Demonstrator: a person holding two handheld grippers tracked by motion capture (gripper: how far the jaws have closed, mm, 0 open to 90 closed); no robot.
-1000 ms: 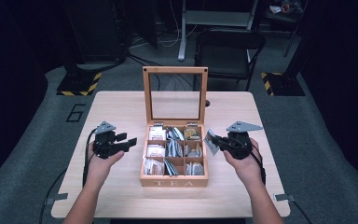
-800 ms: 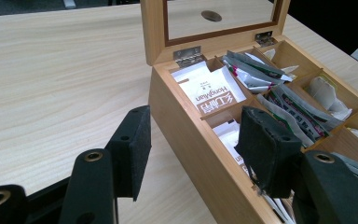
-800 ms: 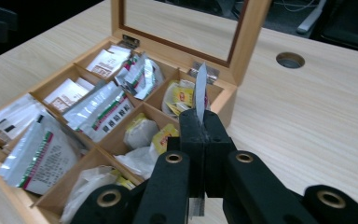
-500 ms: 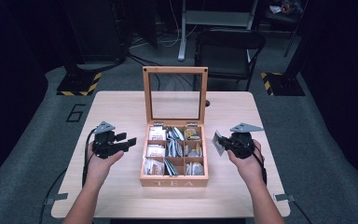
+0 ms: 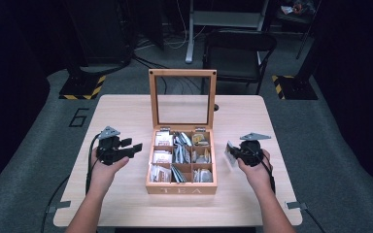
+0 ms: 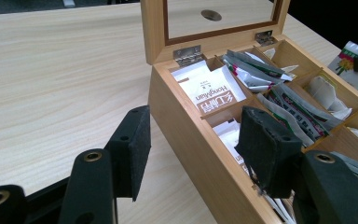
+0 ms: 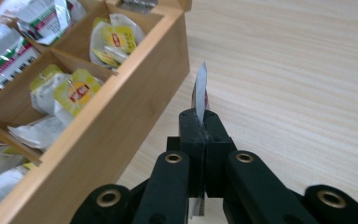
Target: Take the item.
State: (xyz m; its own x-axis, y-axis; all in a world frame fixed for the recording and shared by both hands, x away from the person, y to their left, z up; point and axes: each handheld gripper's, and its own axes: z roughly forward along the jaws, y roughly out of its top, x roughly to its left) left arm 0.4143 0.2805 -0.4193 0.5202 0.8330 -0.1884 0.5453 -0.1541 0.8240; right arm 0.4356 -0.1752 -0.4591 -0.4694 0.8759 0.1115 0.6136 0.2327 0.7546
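Note:
A wooden tea box [image 5: 180, 187] stands mid-table with its glass lid [image 5: 182, 73] upright. Its compartments hold several tea bags and sachets [image 5: 182, 155]. My left gripper [image 5: 131, 145] hovers just left of the box, open with nothing between its pads. In the left gripper view its jaws [image 6: 198, 151] straddle the box's near corner [image 6: 191, 135] without touching it. My right gripper [image 5: 235, 154] is low over the table, right of the box, shut on a thin tea packet [image 5: 230, 153]. The packet [image 7: 200, 88] stands edge-on above the closed pads [image 7: 200, 123], beside the box wall [image 7: 121, 126].
The light wooden table [image 5: 126, 116] has bare room left and right of the box. A round cable hole [image 5: 216, 107] sits behind the lid. A black chair [image 5: 238, 48] stands beyond the far edge, with striped floor bases [image 5: 82, 90] at either side.
My right hand has come down toward the tabletop with the packet, staying just right of the box. The left hand and its gripper have kept still.

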